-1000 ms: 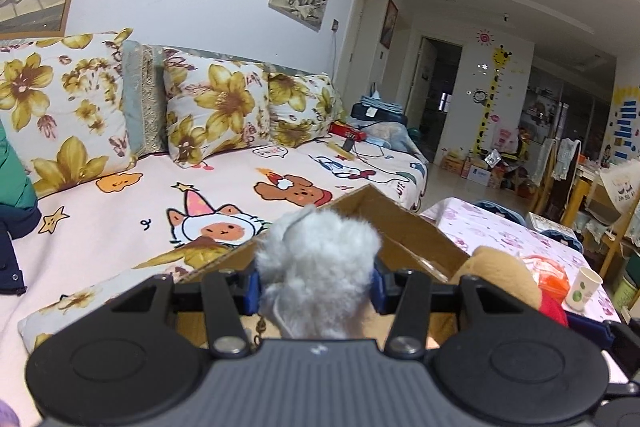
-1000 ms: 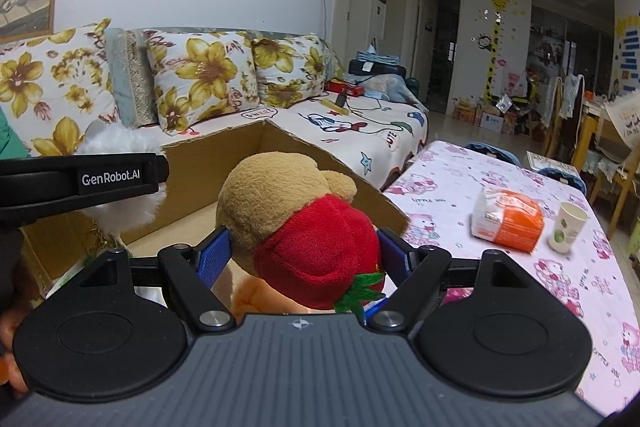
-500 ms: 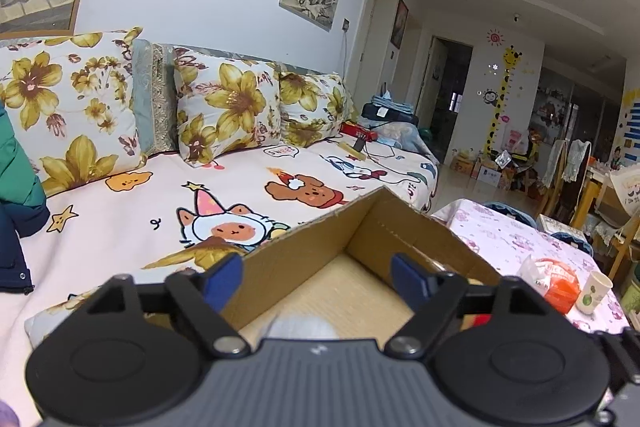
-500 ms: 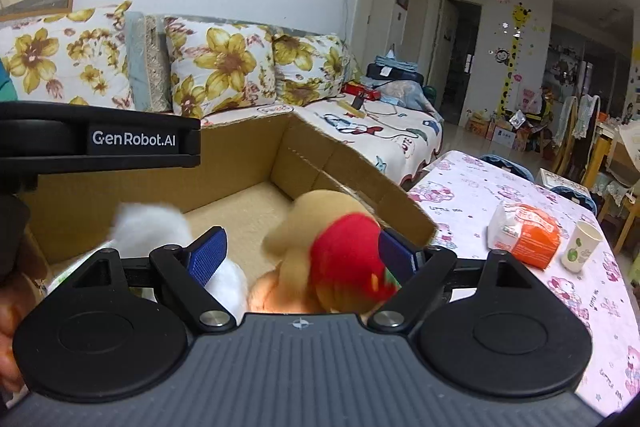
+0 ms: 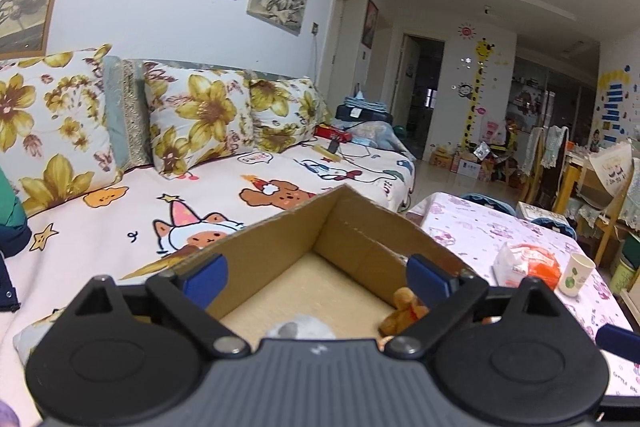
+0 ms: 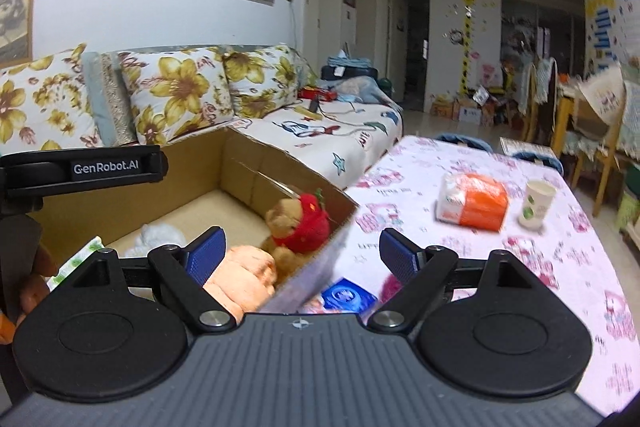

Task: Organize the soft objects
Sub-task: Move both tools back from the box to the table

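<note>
Sofa (image 5: 120, 227) with flowered cushions (image 5: 196, 123) and a cartoon-print cover fills the left of both views; we see it behind an open cardboard box (image 5: 360, 227). To the right of the box we see a table (image 6: 500, 267) under a pink-patterned cloth, carrying an orange-and-white packet (image 6: 472, 201) and a paper cup (image 6: 536, 205) just beside it. Inside the box we find three soft toys: a brown bear with a red strawberry hood (image 6: 304, 223) against the right wall, an orange plush (image 6: 240, 279) in front of it, and a white fluffy toy (image 6: 156, 237) on the box floor to the left. A blue round item (image 6: 346, 297) lies on the table outside the box's near corner. We hold the left gripper (image 5: 316, 277) over the box; its jaws have just been opening and now stand wide with nothing between the pads. The right gripper (image 6: 302, 257) is likewise spread wide and empty, its jaws having just been opening, positioned over the box's right wall.
</note>
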Tool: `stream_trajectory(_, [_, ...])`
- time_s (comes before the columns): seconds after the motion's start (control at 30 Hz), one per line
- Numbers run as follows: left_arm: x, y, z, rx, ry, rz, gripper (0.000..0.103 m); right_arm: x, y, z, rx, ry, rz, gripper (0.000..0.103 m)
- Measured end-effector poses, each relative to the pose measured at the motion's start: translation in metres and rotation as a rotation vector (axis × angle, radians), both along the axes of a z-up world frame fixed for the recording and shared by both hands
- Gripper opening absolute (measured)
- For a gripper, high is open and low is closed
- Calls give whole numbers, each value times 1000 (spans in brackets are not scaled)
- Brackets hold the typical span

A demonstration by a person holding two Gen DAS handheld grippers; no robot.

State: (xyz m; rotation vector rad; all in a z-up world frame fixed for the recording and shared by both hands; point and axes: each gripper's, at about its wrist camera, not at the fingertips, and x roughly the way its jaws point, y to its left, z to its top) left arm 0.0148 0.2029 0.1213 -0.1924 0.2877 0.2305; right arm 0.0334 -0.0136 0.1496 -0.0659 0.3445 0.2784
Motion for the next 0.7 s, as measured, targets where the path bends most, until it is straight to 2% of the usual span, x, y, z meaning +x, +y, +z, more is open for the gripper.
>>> stream_trajectory(0.4, [0, -28, -2, 35, -6, -84, 99, -4, -17, -11, 84, 72, -67, 103])
stream_trajectory(0.7, [1, -51, -5, 71, -10, -147, 100, -12, -36, -17, 104, 71, -119, 103])
